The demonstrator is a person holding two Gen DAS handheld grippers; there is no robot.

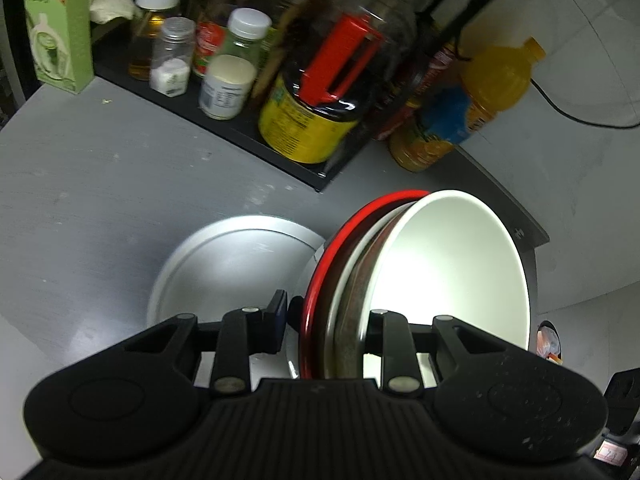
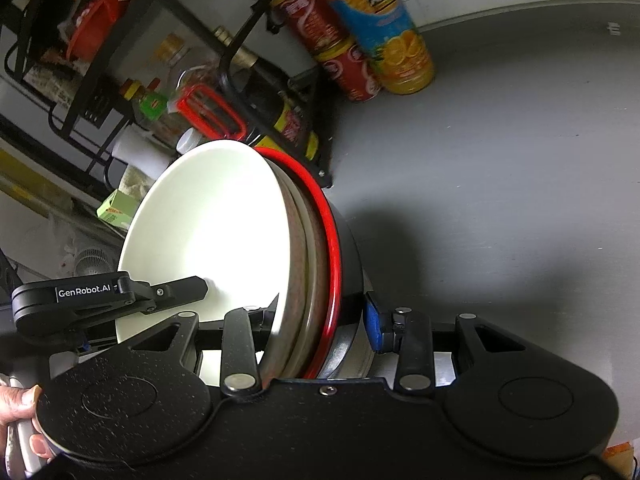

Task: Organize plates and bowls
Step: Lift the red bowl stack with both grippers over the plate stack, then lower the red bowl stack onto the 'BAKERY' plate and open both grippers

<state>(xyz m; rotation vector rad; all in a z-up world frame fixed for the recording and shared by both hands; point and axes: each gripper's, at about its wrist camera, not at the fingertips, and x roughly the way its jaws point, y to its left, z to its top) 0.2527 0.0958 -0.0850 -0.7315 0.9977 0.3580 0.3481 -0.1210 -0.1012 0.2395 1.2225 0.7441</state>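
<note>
A nested stack of bowls (image 1: 440, 272) hangs tipped above the grey desk (image 1: 100, 200), carried between both claws. Innermost is a glossy white bowl (image 2: 208, 232); behind it sit a brown-speckled rim (image 2: 294, 248), a pale one, then a red-rimmed black bowl (image 2: 340, 248). The left claw (image 1: 332, 328) is clenched on the stack's near edge, one finger inside the white bowl, the blue-padded finger (image 1: 278, 316) outside the red rim. The right claw (image 2: 320, 320) grasps the opposite edge likewise, both angled steeply downward. Just left of the stack in the left wrist view lies a flat, dull silver plate (image 1: 232, 264). Beyond the stack stand bottles on a black tray (image 1: 248, 136), and an orange juice bottle (image 1: 492, 84).
</note>
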